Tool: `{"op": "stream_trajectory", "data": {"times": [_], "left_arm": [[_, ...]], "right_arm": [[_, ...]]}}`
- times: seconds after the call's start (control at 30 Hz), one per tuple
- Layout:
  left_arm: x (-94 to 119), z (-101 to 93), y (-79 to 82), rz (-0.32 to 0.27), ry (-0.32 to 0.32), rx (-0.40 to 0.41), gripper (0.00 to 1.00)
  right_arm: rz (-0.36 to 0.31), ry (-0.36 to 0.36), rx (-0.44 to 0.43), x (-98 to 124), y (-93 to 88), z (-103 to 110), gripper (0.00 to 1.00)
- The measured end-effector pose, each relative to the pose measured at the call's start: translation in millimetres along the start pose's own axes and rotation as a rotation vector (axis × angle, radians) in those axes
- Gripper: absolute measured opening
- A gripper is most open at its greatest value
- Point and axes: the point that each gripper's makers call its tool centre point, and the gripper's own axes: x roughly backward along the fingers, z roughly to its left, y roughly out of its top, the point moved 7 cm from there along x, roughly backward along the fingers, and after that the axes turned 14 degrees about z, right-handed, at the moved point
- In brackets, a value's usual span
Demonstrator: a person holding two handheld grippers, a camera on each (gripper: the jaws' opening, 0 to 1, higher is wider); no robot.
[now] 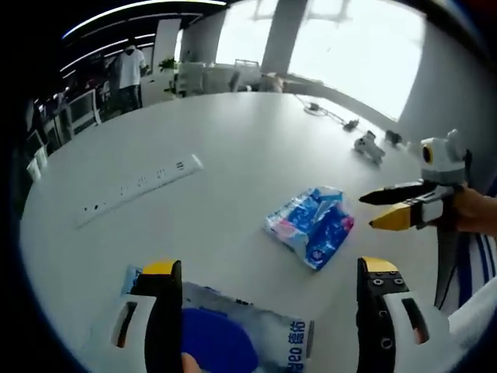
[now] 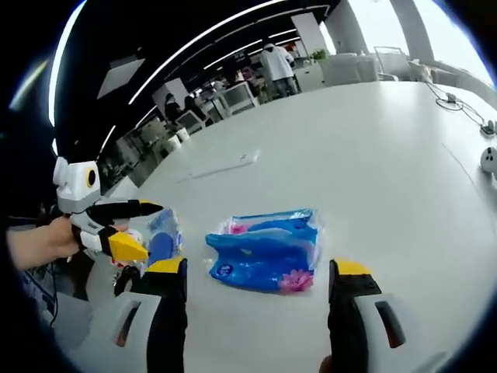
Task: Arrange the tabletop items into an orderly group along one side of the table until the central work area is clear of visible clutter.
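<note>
While both grippers, left and right, hover with jaws wide open and empty, the blue tissue pack lies mid-worktop, the power strip well apart, so grouping seems barely begun.

Two packets, one power strip

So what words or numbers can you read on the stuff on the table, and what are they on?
"eo" and two characters I cannot make out: upside down along the edge of the white and blue packet near the left gripper.
Blue tissue pack: pink flower and small white label, print too blurred to read.
Power strip: no readable marks.
</note>
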Motion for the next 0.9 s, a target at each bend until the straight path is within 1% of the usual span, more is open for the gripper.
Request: {"op": "stream_trajectory", "data": {"times": [0.1,0.13,0.2,0.27,0.37,0.4,0.47,0.57,0.7,0.8,0.9], "left_arm": [[3.6,7.5,-2.0,0.013,0.006,0.005,0.89],[4.9,9.4,-2.3,0.017,0.010,0.001,0.88],[8.7,13.9,-2.9,0.028,0.009,-0.020,0.87],[12.3,19.9,-3.7,0.037,0.023,-0.040,0.86],[15.9,27.1,-3.9,0.039,0.034,-0.046,0.85],[17.1,31.5,-4.2,0.044,0.038,-0.045,0.85],[20.2,36.4,-5.7,0.052,0.048,-0.050,0.85],[23.9,46.1,-7.2,0.066,0.070,-0.070,0.85],[27.8,56.8,-9.0,0.078,0.086,-0.087,0.85],[28.4,70.1,-15.6,0.113,0.122,-0.101,0.85],[29.3,78.9,-21.6,0.125,0.126,-0.096,0.86]], "right_arm": [[0.001,0.009,-0.008,-7.3,-5.1,8.7,0.72],[-0.006,0.016,-0.018,-8.7,-6.3,11.1,0.72],[-0.042,0.028,-0.070,-10.2,-9.7,18.8,0.72],[-0.049,0.044,-0.078,-13.0,-14.9,25.5,0.71],[-0.034,0.046,-0.075,-19.9,-22.0,29.7,0.71],[-0.016,0.048,-0.078,-24.2,-27.1,32.5,0.71],[0.002,0.045,-0.079,-27.3,-31.8,36.2,0.70],[0.015,0.048,-0.053,-29.9,-36.6,45.4,0.70],[0.019,0.074,-0.092,-34.3,-41.0,57.6,0.69],[0.029,0.065,-0.085,-37.7,-46.5,69.1,0.68],[0.037,0.095,-0.103,-42.2,-52.7,83.4,0.67]]}}
